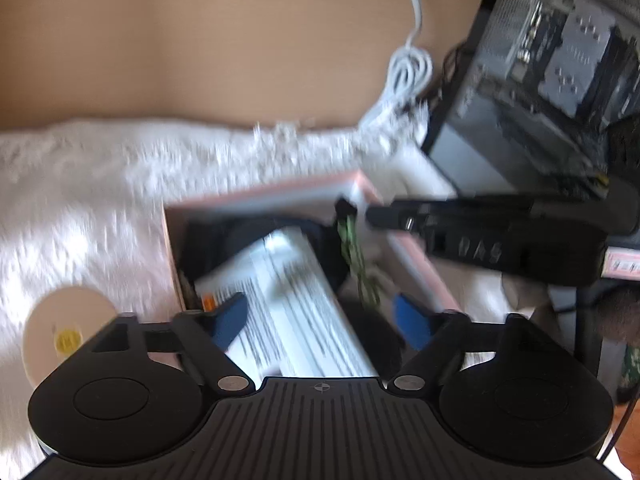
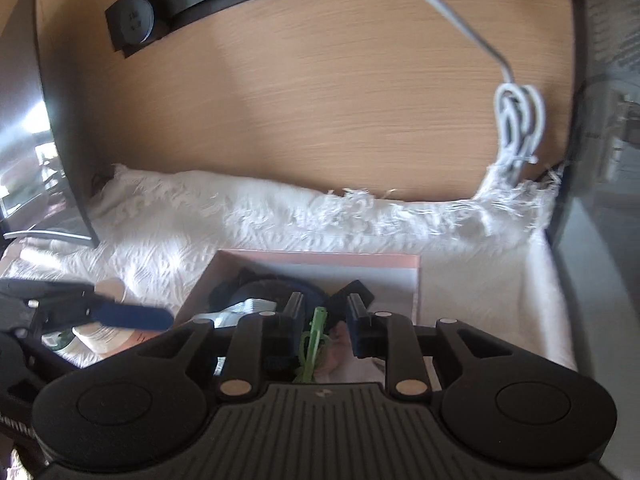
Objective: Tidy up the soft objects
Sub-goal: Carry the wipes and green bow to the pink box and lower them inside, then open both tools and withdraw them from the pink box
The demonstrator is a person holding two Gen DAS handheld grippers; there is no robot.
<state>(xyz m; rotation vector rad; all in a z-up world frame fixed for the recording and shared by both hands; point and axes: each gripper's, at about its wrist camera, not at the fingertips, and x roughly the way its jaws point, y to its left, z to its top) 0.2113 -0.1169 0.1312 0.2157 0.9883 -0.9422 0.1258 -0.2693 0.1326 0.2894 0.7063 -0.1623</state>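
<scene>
1. Grippers: two. Left gripper spread, empty, above one pink box; right gripper slightly parted.
2. Green cord: one, hanging between the right jaws over the box; contact unclear.
3. Box contents: one white printed packet, dark items.
4. Beyond the box: one white fluffy rug, one coiled white cable.

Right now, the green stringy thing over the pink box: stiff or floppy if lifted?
Probably floppy: the green stringy thing dangles in thin, kinked strands over the pink box. Likely light, being so thin. It may slip, since the right gripper stands slightly apart around it.
</scene>
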